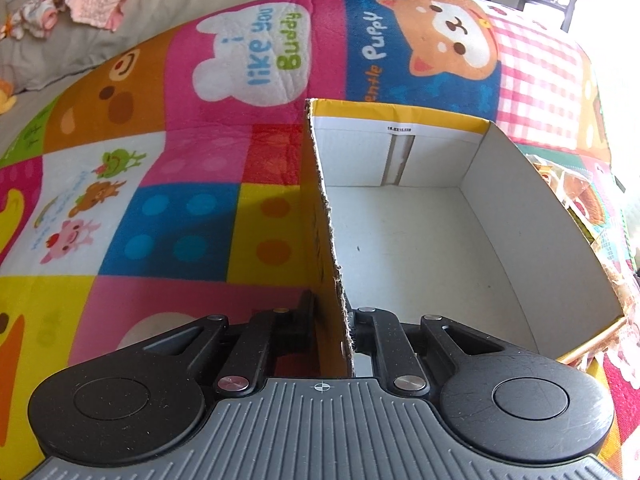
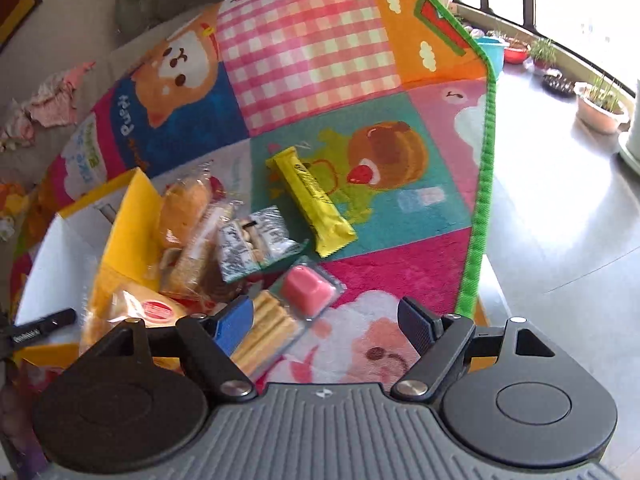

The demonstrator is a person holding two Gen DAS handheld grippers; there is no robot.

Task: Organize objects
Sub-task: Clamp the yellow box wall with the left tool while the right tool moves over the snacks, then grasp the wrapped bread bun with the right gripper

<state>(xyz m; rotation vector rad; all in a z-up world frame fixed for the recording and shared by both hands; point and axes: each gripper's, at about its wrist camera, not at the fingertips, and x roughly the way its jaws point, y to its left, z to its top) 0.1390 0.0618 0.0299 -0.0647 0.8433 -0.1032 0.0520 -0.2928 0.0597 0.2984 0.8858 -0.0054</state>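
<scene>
The left gripper's (image 1: 330, 320) fingers pinched the near wall of the yellow cardboard box (image 1: 400, 152), which sat on the cartoon play mat (image 1: 180, 208). The right gripper's (image 2: 326, 320) fingers stood spread over the clear pack of biscuit sticks (image 2: 264, 332), touching nothing, near the mat's green-trimmed edge.

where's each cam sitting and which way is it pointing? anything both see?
Left wrist: on the left gripper, angled down along its fingers, shut on the near wall of the yellow cardboard box; looks into the bare box and across the patchwork play mat. Only the gripper shows.
Right wrist: on the right gripper, angled down at the snack packets: yellow bar, pink jelly cup, wafer stick pack. Fingers open, nothing gripped.
Shared: box, mat, puppy patch.
</scene>
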